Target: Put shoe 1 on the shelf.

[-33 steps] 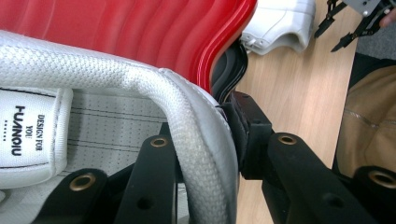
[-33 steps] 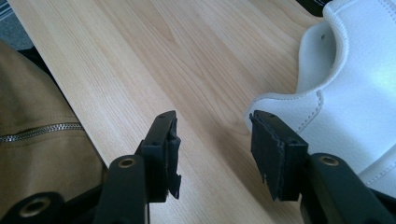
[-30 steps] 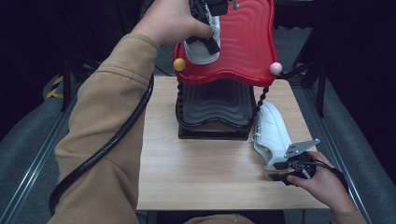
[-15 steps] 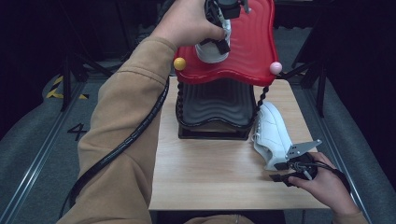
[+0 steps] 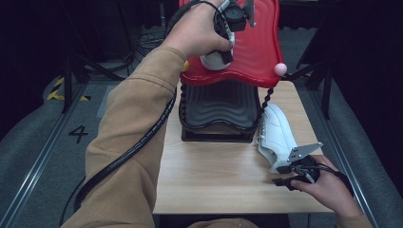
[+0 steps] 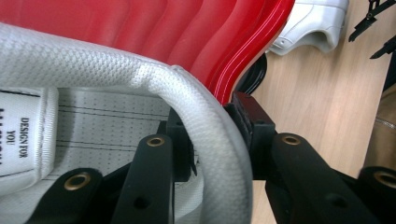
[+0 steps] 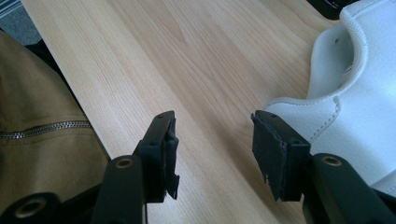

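- Your left gripper point(image 5: 231, 29) is up over the red shelf point(image 5: 259, 52), its two jaws set either side of the padded collar of a white shoe point(image 5: 215, 61); in the left gripper view one jaw sits inside the shoe point(image 6: 116, 130) and the other outside, pads against the rim. The jaws have just been easing apart, with the collar between them.
- That shoe rests on the ribbed top shelf point(image 6: 196, 32) of the two-tier rack, near its front edge.
- Your right gripper point(image 5: 293, 176) rests low at the table's near right corner, jaws spread wide with nothing between them, as the right gripper view shows point(image 7: 212, 149).
- The second white shoe point(image 5: 275, 135) lies on the wood just beside that gripper, its heel end touching the outer side of one jaw point(image 7: 336, 107).
- Below the red shelf is a black ribbed shelf point(image 5: 216, 109), and a pink ball point(image 5: 280, 69) caps the right post.
- The table point(image 5: 214, 180) is pale wood grain point(image 7: 154, 56).
- Around it the room is dark; grey floor with metal rails point(image 5: 33, 171), a painted "4" point(image 5: 78, 133) and yellow-black tape point(image 5: 57, 88) to your left.
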Demonstrator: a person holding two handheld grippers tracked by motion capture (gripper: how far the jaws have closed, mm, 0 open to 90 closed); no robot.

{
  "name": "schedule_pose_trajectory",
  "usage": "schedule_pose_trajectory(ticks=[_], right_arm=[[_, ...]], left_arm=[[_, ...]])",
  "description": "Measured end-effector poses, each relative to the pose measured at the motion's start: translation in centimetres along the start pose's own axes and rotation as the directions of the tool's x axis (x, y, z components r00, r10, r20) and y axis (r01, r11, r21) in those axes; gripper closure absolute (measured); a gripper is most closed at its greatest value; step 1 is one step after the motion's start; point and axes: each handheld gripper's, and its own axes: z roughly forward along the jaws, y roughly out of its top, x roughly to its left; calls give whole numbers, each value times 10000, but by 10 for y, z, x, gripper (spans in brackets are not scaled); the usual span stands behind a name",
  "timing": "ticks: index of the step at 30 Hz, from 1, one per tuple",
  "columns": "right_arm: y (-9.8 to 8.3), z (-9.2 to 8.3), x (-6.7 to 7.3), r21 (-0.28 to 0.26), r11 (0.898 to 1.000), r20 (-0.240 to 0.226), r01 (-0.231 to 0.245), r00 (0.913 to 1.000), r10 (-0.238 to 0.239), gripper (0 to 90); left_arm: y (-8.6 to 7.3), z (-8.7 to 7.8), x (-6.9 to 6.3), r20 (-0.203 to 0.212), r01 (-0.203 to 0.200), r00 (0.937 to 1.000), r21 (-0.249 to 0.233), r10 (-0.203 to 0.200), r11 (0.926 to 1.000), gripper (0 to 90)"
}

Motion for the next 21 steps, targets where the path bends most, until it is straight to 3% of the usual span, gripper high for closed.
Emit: schedule_pose_trajectory(ticks=[9, 11, 17, 21], right_arm=[[0, 0, 0, -9, 10000, -20, -19, 10000, 19, 503], [0, 1, 0, 7, 10000, -35, -21, 10000, 21, 501], [0, 3, 0, 52, 10000, -78, -7, 10000, 8, 495], [1, 3, 1, 51, 10000, -101, 14, 9999, -13, 494]], left_arm=[[-2, 1, 1, 364, 424, 9984, 65, -426, 9991, 679], [-2, -1, 0, 511, 521, 9973, 39, -523, 9986, 631], [0, -18, -10, 108, 589, 9982, -20, -589, 9983, 473], [2, -33, -19, -344, 403, 9986, -44, -405, 9992, 460]])
